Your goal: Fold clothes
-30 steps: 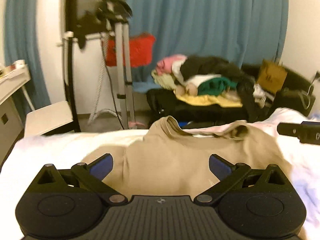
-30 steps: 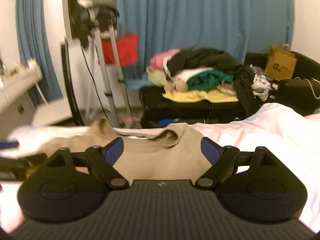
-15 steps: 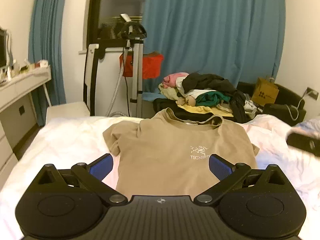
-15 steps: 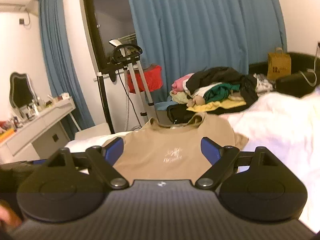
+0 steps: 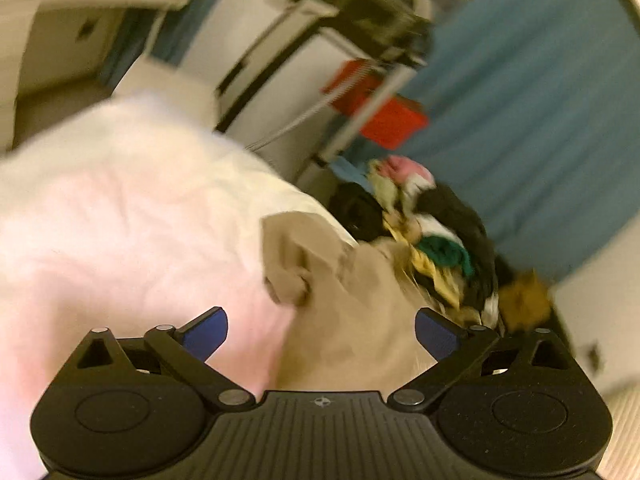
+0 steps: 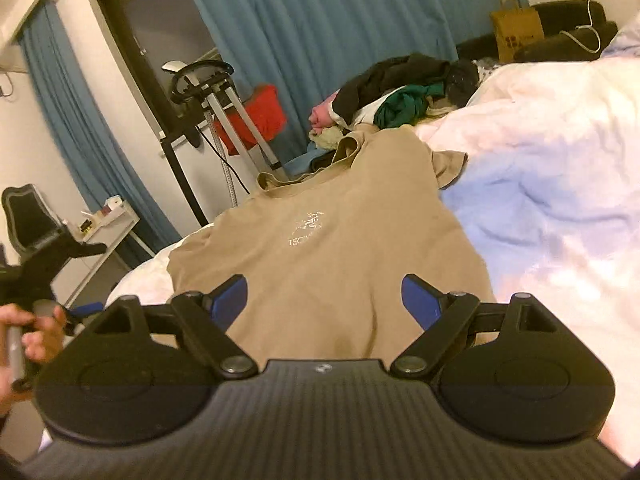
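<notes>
Right wrist view: right gripper (image 6: 322,300) gapes above tan T-shirt (image 6: 340,248); left gripper (image 5: 320,334) closing, nothing gripped.

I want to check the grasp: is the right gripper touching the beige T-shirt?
Cannot tell. In the right wrist view, the right gripper is open above the beige T-shirt; fingertip contact is unclear.

A big white blanket (image 6: 560,184) covers the bed. Behind it hangs a blue curtain (image 6: 320,20). A brown paper bag (image 6: 516,34) stands by the wall, near a red bag (image 6: 260,116).
</notes>
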Motion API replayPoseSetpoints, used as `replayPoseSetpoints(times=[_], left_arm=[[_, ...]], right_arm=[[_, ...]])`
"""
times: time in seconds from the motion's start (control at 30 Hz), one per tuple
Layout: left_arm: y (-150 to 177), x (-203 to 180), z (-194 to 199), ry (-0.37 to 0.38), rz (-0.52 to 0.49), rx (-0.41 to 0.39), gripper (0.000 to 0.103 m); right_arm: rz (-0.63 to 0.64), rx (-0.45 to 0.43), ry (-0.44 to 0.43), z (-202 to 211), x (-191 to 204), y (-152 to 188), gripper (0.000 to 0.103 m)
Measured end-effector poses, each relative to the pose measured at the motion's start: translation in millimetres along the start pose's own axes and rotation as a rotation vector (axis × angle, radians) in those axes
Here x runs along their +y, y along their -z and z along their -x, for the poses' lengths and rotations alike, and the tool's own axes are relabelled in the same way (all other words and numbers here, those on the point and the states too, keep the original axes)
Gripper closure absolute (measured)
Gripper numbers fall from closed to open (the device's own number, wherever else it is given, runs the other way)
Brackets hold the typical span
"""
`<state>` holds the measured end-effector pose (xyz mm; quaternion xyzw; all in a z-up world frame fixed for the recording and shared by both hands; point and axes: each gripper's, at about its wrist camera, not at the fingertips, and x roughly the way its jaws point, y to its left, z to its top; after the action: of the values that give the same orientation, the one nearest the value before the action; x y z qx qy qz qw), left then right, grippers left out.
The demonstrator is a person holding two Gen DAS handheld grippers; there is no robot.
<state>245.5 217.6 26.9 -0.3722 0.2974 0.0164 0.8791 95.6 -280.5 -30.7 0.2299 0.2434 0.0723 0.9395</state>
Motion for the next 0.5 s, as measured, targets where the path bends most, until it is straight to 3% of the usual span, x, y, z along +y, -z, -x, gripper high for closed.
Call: replayPoseSetpoints(times=[0.1, 0.17, 0.27, 0.4, 0.5], left_arm=[[-15.5, 22.4, -40.1, 0.003, 0.099, 0.008, 0.02], [-17.7, 32.1, -64.9, 0.008, 0.156, 0.018, 0.037], [-9.7, 42.7, -87.5, 0.001, 0.25, 0.079, 0.054], [5.2, 51.9, -107.6, 0.026, 0.384, 0.143, 0.056], [13.2, 57.4, -117.3, 0.06, 0.491, 0.123, 0.055]], right_arm=[[-0.014, 0.003, -0.025, -17.2, 0.5, -0.5, 0.017], [-0.008, 0.012, -0.025, -27.2, -1.1, 1.7, 0.017], [-0.044, 0.068, -0.035, -44.8, -6.4, 4.8, 0.018], [-0.118, 0.125, -0.066, -63.5, -13.6, 6.8, 0.018], [-0.129, 0.143, -0.076, -68.9, -15.5, 9.4, 0.018]])
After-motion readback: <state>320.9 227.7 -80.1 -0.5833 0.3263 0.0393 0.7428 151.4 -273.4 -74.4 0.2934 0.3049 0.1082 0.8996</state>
